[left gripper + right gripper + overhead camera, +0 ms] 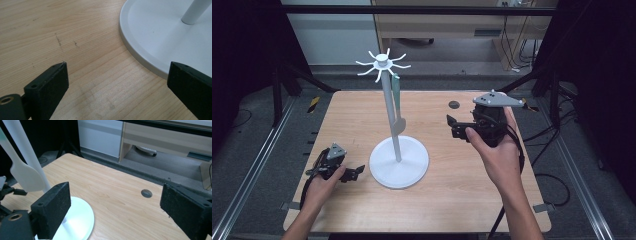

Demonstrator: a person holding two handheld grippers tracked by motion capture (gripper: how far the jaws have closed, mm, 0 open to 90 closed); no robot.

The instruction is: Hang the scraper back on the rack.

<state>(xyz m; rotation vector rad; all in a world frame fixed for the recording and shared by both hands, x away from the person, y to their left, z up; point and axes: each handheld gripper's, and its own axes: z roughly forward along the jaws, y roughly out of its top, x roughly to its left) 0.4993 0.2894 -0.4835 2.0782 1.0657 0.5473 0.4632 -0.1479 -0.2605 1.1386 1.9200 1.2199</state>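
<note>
Light wood table, white rack in the middle. Left hand-held gripper sits low at the table's left, held by the left hand, jaws wide apart with nothing between them, pointing at the stand; in the left gripper view the round white base lies just beyond the jaws, its rim near the right one. White stand is upright on that base at table centre, hook crown on top. A spatula with pale green handle and whitish blade hangs from a hook, close beside the pole. Small dark round hole in the table further right. Right hand-held gripper is raised above the table's right side in the right hand, jaws spread, empty, facing the stand.
</note>
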